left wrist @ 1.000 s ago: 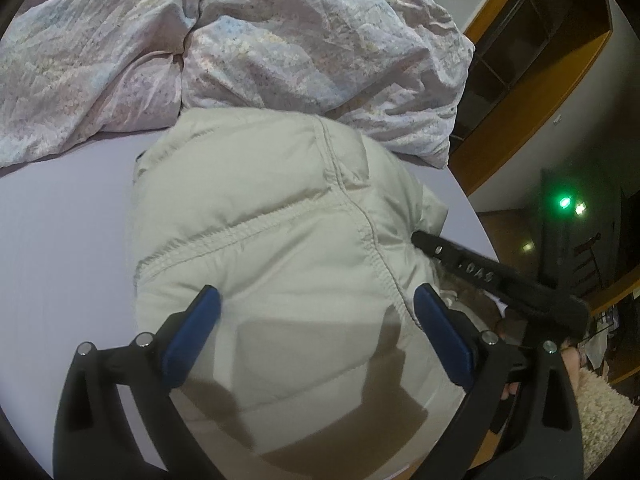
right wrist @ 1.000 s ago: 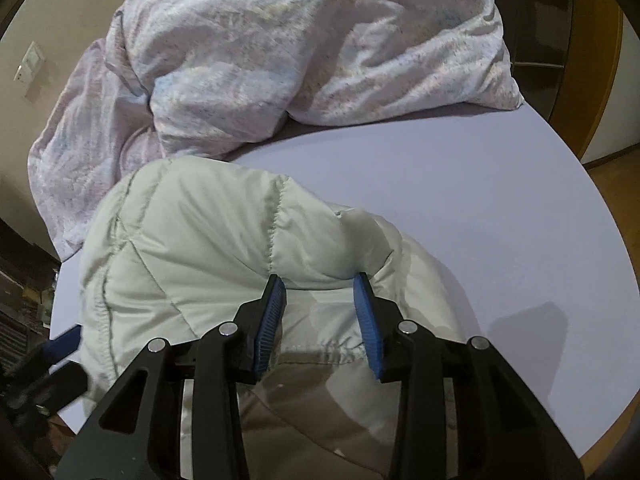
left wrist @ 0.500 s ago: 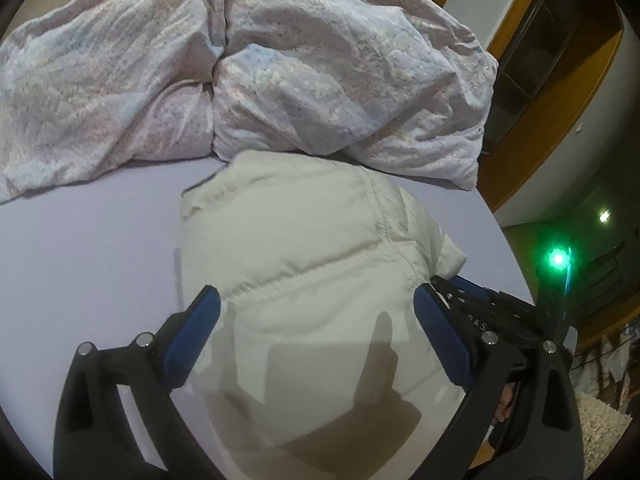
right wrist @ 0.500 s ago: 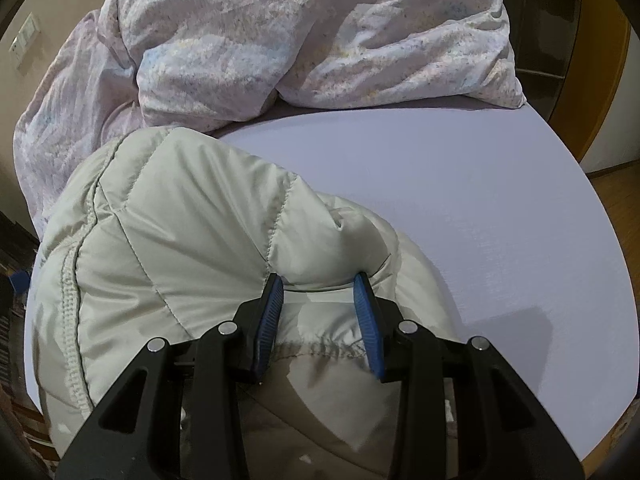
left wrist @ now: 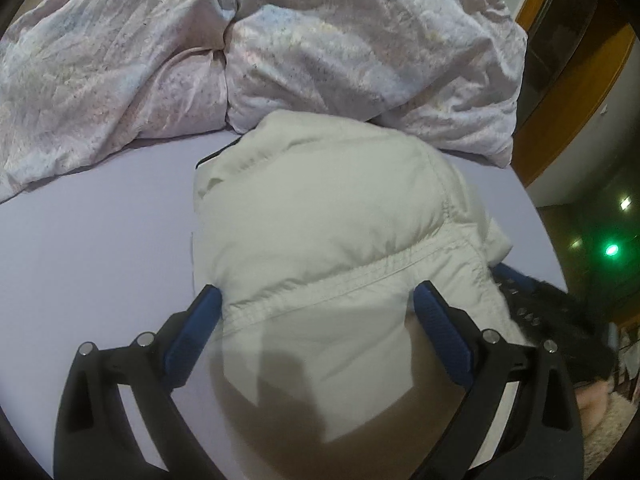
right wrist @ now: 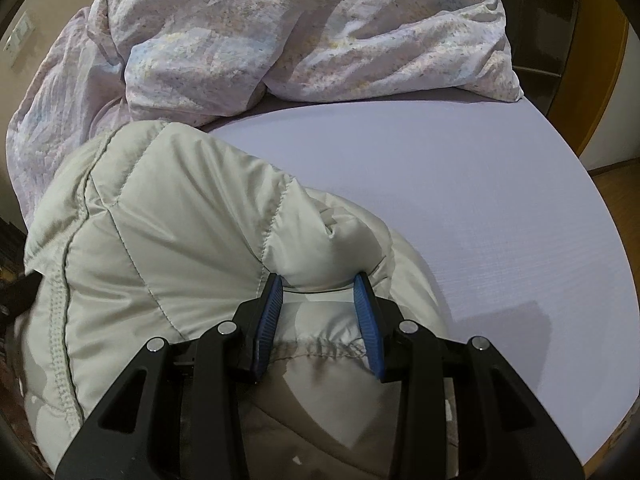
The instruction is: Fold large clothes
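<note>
A puffy cream quilted jacket (left wrist: 328, 216) lies folded in a thick bundle on the lavender bed sheet (left wrist: 92, 248). It also fills the lower left of the right wrist view (right wrist: 168, 248). My left gripper (left wrist: 316, 308) is wide open, its blue pads either side of the jacket's near stitched edge. My right gripper (right wrist: 318, 286) is partly closed on a bulge of the jacket's padded fabric, both pads pressing into it. The right gripper's black body (left wrist: 532, 304) shows at the jacket's right side in the left wrist view.
A crumpled pale floral duvet (left wrist: 248, 48) is heaped along the far side of the bed, also in the right wrist view (right wrist: 280, 36). The bed's right edge (right wrist: 600, 216) drops to a wooden floor. Wooden furniture (left wrist: 576, 60) stands at the right.
The left gripper has pulled back and swung left, so the jacket sits farther right between its open pads. The right gripper has kept its hold as the jacket bundle bunched up closer.
</note>
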